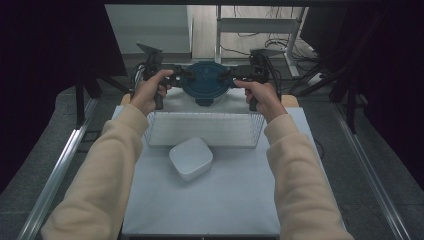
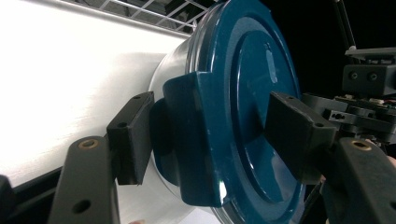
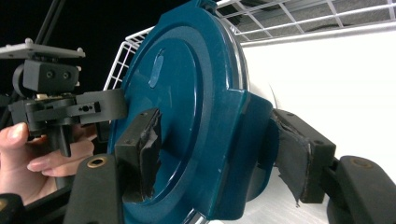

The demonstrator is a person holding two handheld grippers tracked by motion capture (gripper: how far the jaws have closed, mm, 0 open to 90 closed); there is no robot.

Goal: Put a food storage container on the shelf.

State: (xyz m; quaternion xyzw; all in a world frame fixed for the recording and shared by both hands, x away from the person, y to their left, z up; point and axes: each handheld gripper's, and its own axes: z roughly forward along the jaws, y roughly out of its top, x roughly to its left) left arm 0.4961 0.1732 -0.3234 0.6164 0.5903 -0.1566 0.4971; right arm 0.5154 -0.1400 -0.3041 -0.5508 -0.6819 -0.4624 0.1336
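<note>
Nearest the camera, cream sleeves (image 1: 105,175) over the white table (image 1: 225,200). Beyond, a round container with dark blue lid (image 1: 206,80), raised past the wire basket (image 1: 205,130), clamped at both side latches: left gripper (image 2: 205,135) and right gripper (image 3: 215,154) each squeezing one. Free surface around the white bowl (image 1: 191,158).

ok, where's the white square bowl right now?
In the high view the white square bowl sits upside down on the white table, centre-left, just in front of the wire basket and between the person's forearms.
</note>
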